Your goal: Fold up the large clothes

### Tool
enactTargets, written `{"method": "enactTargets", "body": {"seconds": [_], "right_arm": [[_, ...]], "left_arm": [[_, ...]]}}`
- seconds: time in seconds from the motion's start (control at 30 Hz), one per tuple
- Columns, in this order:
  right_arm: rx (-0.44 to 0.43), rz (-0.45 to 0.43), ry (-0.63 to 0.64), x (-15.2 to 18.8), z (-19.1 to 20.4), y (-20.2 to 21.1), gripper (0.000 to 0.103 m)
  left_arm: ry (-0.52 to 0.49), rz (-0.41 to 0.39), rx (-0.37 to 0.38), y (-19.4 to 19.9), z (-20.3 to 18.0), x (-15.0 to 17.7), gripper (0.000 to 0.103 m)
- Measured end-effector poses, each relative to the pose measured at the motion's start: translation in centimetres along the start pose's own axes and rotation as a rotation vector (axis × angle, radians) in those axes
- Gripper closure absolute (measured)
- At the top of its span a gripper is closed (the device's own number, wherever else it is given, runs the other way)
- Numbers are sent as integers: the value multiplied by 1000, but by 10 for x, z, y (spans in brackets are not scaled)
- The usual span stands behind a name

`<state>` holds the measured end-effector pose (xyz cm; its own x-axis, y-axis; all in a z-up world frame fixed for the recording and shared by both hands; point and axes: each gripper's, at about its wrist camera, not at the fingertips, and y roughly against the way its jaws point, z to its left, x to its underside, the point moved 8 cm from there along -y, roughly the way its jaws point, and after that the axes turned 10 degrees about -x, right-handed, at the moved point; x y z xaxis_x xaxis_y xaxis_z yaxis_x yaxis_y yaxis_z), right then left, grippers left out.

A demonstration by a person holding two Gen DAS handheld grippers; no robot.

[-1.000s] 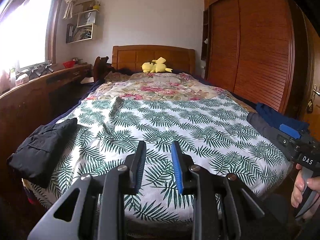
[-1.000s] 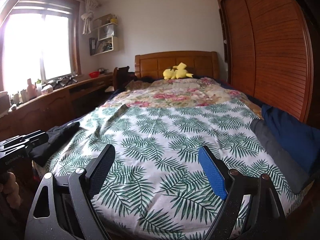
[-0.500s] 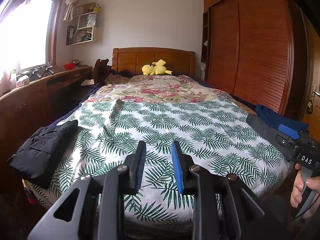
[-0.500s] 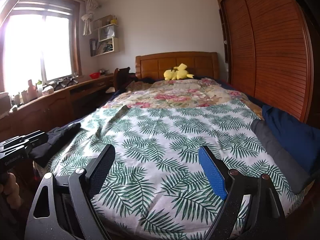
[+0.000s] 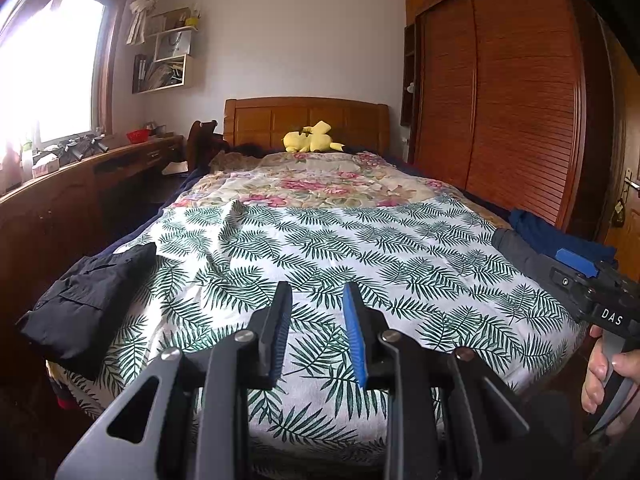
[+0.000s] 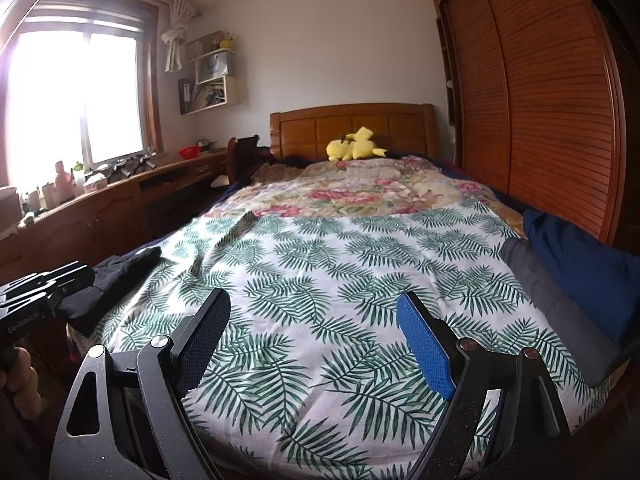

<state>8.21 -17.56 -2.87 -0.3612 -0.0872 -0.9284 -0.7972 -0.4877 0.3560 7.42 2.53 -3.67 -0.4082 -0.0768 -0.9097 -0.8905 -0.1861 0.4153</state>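
A folded black garment [image 5: 86,300] lies on the bed's near left corner; it also shows in the right wrist view [image 6: 116,276]. A grey garment [image 5: 520,248] and a blue garment [image 5: 560,236] lie at the bed's right edge, also in the right wrist view as grey [image 6: 560,308] and blue [image 6: 588,268]. My left gripper [image 5: 316,332] hovers over the near foot of the bed, jaws a narrow gap apart, empty. My right gripper [image 6: 312,340] is wide open and empty above the bed's near end.
The bed carries a white palm-leaf sheet [image 5: 340,248] and a floral quilt [image 5: 320,180] behind it. A yellow plush toy [image 5: 310,142] sits at the headboard. A wooden desk [image 5: 80,184] runs along the left wall. A wooden wardrobe [image 5: 520,100] stands on the right.
Both views have tilted up slightly, showing more wall and ceiling. The jaws keep the same openings and the clothes have not moved.
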Motion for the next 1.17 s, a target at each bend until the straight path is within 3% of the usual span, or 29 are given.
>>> {"method": "enactTargets", "body": {"seconds": [1.17], "right_arm": [[9, -7, -5, -1, -1, 2, 16]], "left_arm": [[-7, -20, -10, 8, -1, -1, 77]]}}
